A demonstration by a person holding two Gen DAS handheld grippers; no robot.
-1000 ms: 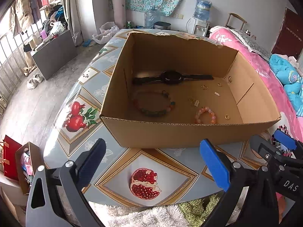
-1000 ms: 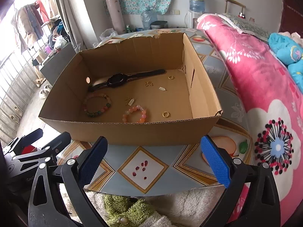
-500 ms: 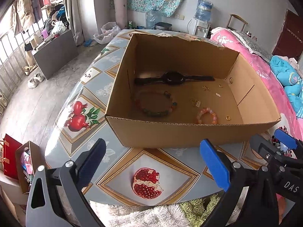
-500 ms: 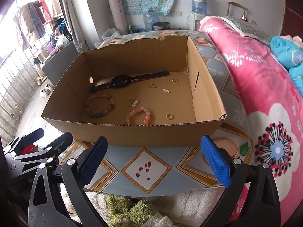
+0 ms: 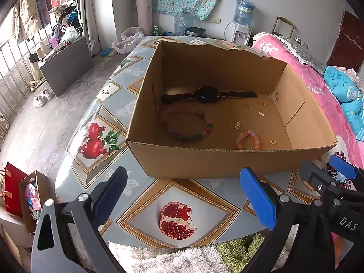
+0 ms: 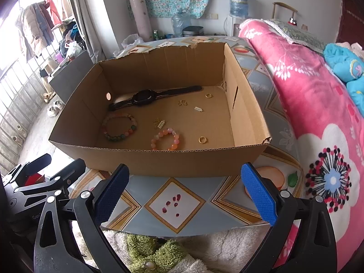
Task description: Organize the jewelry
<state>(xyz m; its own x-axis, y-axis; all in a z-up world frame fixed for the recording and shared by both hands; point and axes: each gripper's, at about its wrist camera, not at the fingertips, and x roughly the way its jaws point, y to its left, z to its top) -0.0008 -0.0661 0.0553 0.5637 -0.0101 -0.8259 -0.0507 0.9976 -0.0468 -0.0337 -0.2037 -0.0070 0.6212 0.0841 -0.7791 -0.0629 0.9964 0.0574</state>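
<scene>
An open cardboard box (image 5: 204, 161) (image 6: 173, 161) stands on a patterned table. Inside lie a black watch (image 5: 208, 95) (image 6: 145, 97), a large multicolour bead bracelet (image 5: 188, 127) (image 6: 119, 128), a small pink-orange bead bracelet (image 5: 248, 139) (image 6: 166, 139), a gold ring (image 5: 273, 141) (image 6: 202, 139), another ring (image 6: 208, 95) and several small gold charms (image 5: 235, 123) (image 6: 159, 122). My left gripper (image 5: 184, 195) is open and empty, in front of the box's near wall. My right gripper (image 6: 185, 191) is open and empty, also before the near wall.
The table (image 5: 95, 104) carries a pomegranate-print cloth. A pink floral quilt (image 6: 318, 104) lies on the right. White and green fluffy fabric (image 6: 159, 248) is at the near edge. A red bag (image 5: 11, 188) and clutter stand on the floor at left.
Both grippers have risen and tilted slightly, so more of the box floor shows. Nothing in the box has moved. Both stay open.
</scene>
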